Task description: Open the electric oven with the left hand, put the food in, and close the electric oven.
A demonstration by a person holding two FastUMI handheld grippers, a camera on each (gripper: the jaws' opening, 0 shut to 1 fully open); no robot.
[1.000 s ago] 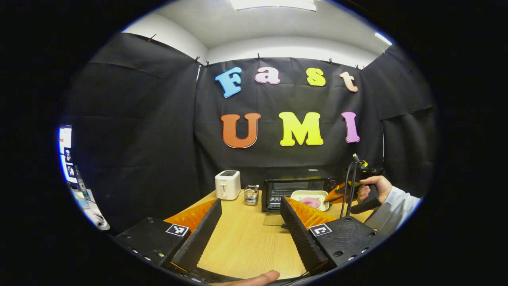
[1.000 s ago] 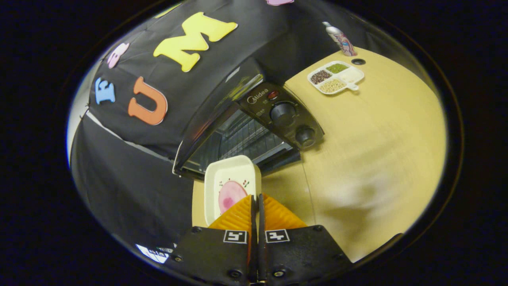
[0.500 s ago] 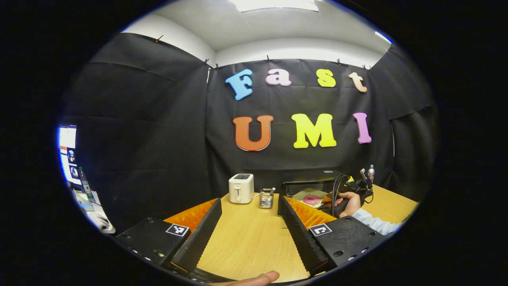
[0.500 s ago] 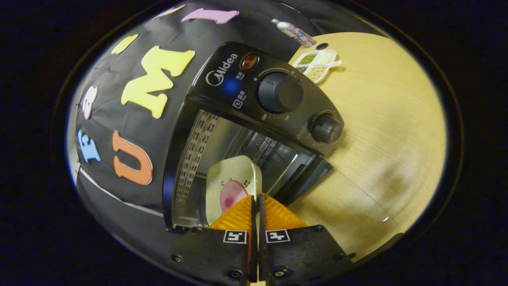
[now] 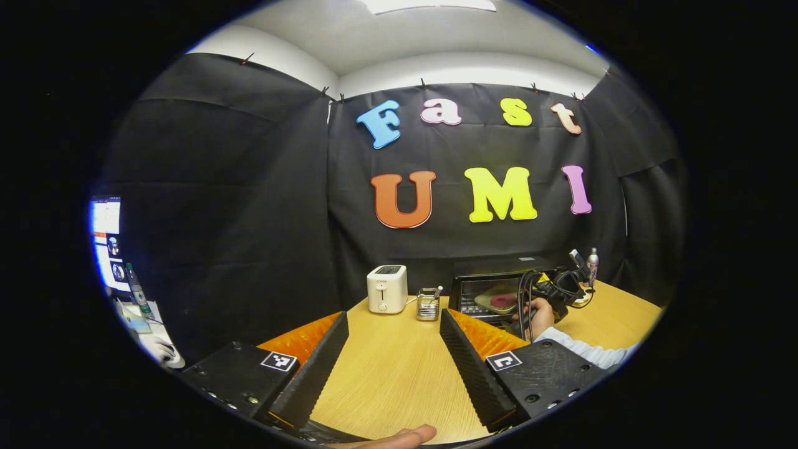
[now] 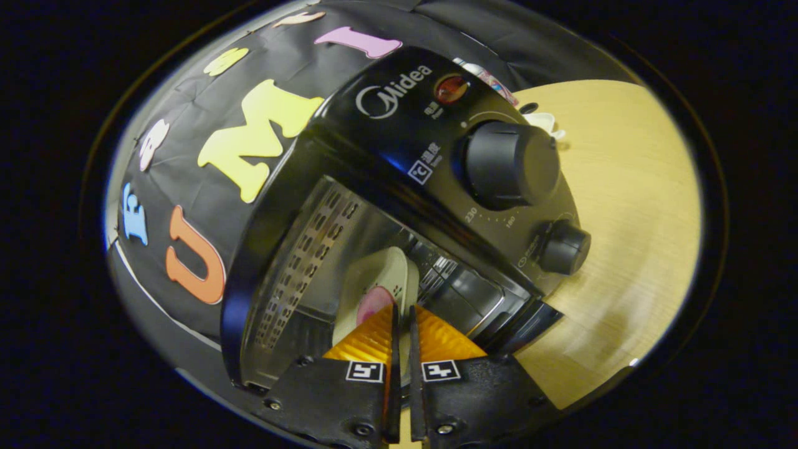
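Observation:
In the right gripper view the black electric oven looms close, its cavity open. A cream plate carrying pink food sits tilted inside the cavity, and my right gripper is shut on its near rim. In the left gripper view the oven stands far across the table with the plate in its mouth. A hand holds the right gripper at its front. My left gripper hangs open over the wooden table, well back from the oven, with nothing between its fingers.
A white toaster and a small wire holder stand left of the oven. A bottle stands at the back right. The oven's two knobs are to the right of the cavity. A monitor glows at the far left.
The right gripper has carried the plate forward from in front of the oven into its cavity. The left gripper has stayed open and shifted only slightly.

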